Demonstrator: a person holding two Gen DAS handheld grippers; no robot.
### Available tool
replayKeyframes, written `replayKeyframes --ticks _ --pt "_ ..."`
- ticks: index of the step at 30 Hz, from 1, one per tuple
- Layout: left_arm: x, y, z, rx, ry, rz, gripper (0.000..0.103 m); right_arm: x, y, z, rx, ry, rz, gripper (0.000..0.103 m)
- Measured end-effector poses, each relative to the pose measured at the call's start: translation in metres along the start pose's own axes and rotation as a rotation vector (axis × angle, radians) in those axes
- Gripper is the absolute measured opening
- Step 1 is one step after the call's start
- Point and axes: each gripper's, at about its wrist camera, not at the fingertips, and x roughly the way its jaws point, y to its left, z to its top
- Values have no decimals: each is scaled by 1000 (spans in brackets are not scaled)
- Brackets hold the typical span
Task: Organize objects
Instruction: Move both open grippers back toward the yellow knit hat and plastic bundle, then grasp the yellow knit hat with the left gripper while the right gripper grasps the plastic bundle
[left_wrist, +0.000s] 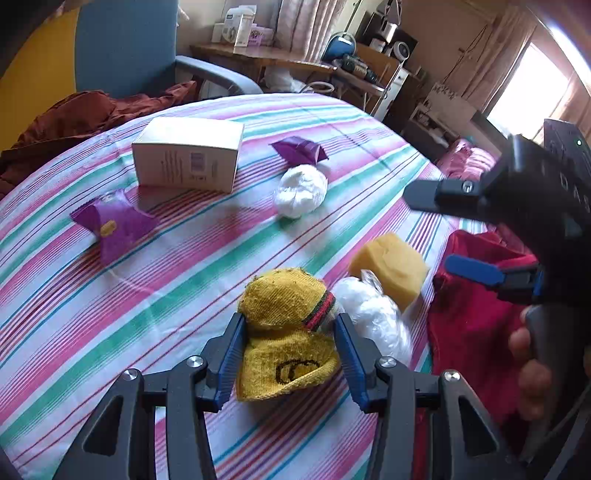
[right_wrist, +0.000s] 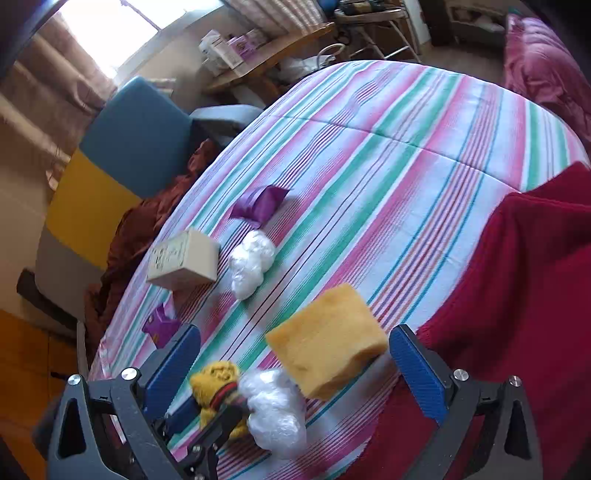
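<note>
Gripping the yellow sock (left_wrist: 284, 332) between its blue pads, the left gripper (left_wrist: 290, 354) held it on the striped bedsheet (left_wrist: 184, 295), beside a crumpled plastic bag (left_wrist: 373, 314) and yellow sponge (left_wrist: 391, 269). The right gripper (right_wrist: 295, 362) hovered with jaws spread wide above the sponge.

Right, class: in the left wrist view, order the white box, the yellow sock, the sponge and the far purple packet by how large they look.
1. Sock and box: they look alike, and the sock sits much nearer the camera, so no ranking.
2. Sponge.
3. Far purple packet.
</note>
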Motion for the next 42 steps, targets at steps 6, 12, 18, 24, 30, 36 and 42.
replayKeyframes --ticks 6,12,18,24,30,36,42 --pt "-21 19 -21 -39 -31 -24 22 -13 18 -3 -100 -65 10 103" --pt "-60 47 -60 -82 -45 44 14 -1 55 -23 -298 23 38 93" --pt "-81 72 -81 -187 -42 59 22 14 68 -42 -395 121 -10 74" --pt "-82 68 -68 -206 -57 27 43 -2 59 -33 -330 69 47 74" --pt "-60 54 -31 -196 -47 60 79 -5 55 -27 -281 65 60 77" --pt "-24 43 -7 -167 -17 108 77 -4 55 -27 -287 65 65 79" --pt "-15 55 -21 -146 -1 133 47 -3 58 -29 -310 70 80 78"
